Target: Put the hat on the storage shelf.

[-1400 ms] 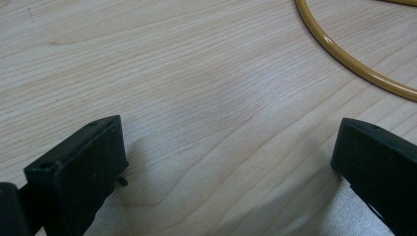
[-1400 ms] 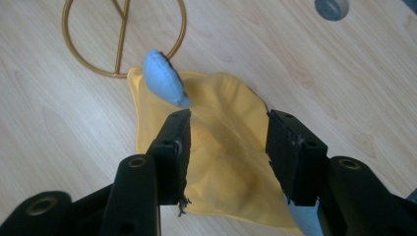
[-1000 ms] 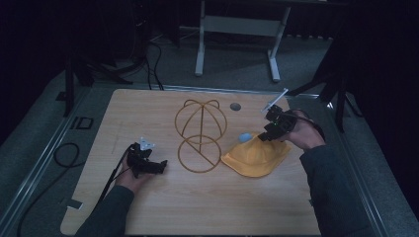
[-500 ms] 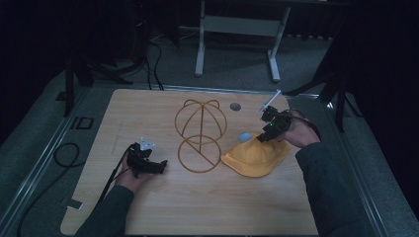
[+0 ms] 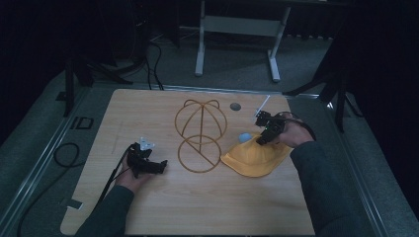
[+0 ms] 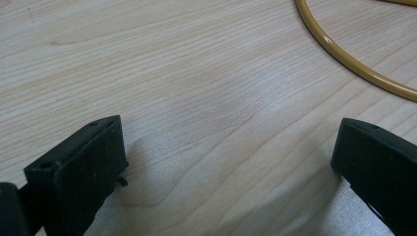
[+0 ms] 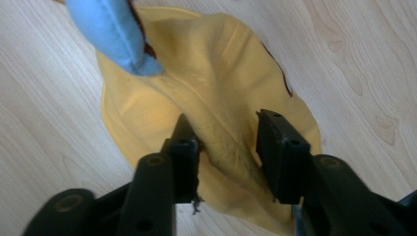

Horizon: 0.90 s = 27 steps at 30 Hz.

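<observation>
A yellow cloth hat [image 5: 254, 158] lies crumpled on the wooden table [image 5: 148, 113], right of a yellow wire hat stand [image 5: 200, 133]. A light blue piece [image 5: 244, 138] sits at the hat's far edge. My right gripper [image 5: 261, 140] points down onto the hat. In the right gripper view its jaws straddle a raised fold of the hat [image 7: 221, 73]; they have just been closing and stand partly open [image 7: 226, 142], with the blue piece [image 7: 113, 29] beyond. My left gripper [image 5: 162, 167] rests on the table, open [image 6: 226, 157] over bare wood, near the stand's base ring [image 6: 344, 56].
A small grey disc [image 5: 235, 106] lies near the table's far edge behind the stand. A cable [image 5: 111, 175] trails from the left gripper toward the front left. Dark floor and a white frame [image 5: 237, 29] lie beyond the table.
The right gripper has come down onto the yellow hat and its jaws have narrowed around a fold. The left gripper has stayed where it was.
</observation>
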Tool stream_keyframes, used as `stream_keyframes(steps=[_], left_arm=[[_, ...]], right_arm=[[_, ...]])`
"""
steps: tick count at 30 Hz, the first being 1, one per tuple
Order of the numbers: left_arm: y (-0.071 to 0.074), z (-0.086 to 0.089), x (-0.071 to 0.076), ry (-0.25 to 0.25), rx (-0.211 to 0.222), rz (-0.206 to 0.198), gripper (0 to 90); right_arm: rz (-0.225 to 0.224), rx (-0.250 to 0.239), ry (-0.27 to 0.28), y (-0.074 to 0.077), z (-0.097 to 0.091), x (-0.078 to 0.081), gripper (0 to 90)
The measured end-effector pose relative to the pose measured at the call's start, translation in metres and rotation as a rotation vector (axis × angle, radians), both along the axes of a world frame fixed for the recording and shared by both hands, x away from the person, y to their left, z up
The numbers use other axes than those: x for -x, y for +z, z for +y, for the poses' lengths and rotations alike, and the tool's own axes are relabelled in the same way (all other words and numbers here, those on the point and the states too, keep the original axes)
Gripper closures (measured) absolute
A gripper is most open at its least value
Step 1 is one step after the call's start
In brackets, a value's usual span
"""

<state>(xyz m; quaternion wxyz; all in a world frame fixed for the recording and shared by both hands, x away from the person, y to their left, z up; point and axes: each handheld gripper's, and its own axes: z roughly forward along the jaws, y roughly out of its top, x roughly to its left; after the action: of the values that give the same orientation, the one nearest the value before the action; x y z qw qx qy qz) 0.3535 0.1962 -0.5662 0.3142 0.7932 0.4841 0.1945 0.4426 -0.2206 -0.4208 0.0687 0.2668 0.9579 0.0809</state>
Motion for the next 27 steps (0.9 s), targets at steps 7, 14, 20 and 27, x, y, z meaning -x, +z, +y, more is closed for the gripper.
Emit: stream_keyframes(steps=[7, 14, 20, 27], left_arm=[[0.0, 0.0, 0.0, 0.002, 0.003, -0.001, 0.1], [0.0, 0.0, 0.0, 0.003, 0.003, -0.001, 0.1], [0.0, 0.0, 0.0, -0.001, -0.001, 0.001, 0.1], [0.0, 0.0, 0.0, 0.002, 0.003, -0.001, 0.1]], right_arm=[[-0.006, 0.032, 0.051, 0.001, 0.002, 0.004, 77.9], [-0.001, 0.051, 0.078, 0.004, -0.001, 0.01, 82.5], [0.005, 0.072, 0.106, 0.005, -0.001, 0.017, 83.3], [-0.015, 0.085, 0.127, 0.014, 0.003, 0.026, 83.3]])
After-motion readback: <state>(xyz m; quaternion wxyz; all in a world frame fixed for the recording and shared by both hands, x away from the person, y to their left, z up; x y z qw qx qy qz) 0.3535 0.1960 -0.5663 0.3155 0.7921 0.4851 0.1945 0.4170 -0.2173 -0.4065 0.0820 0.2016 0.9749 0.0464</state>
